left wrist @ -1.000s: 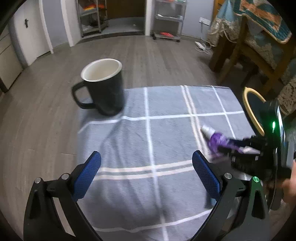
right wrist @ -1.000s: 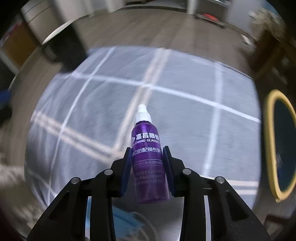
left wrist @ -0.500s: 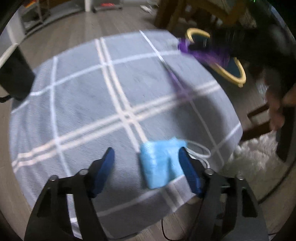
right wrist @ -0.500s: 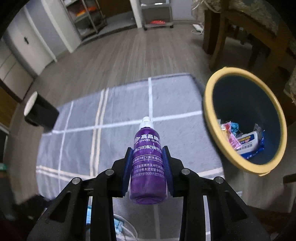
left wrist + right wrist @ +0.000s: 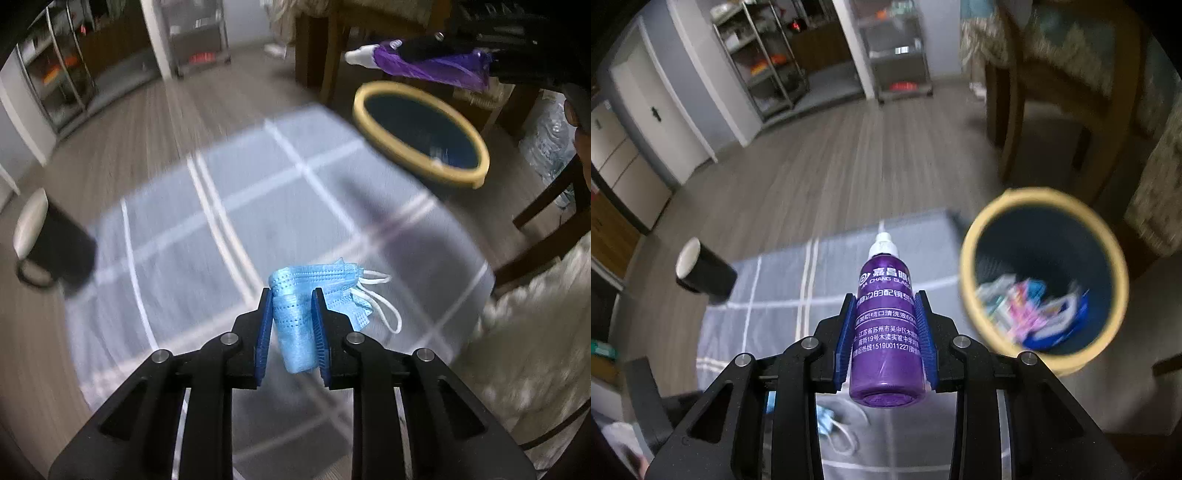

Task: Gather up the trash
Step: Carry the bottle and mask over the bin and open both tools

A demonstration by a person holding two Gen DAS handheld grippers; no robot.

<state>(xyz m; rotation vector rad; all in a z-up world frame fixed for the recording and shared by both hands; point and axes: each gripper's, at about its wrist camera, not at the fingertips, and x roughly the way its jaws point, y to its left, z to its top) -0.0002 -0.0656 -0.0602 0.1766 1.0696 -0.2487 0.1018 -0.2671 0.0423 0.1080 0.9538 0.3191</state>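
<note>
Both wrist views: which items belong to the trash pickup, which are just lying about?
Job:
- face mask, in left gripper
- purple bottle, in right gripper
- trash bin, wrappers inside

Lying about:
- black mug
- checked cloth
- metal shelves

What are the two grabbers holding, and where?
The right gripper clamps the purple bottle around its lower body. The left gripper, jaws just closing, pinches the blue face mask at its folded end.
</note>
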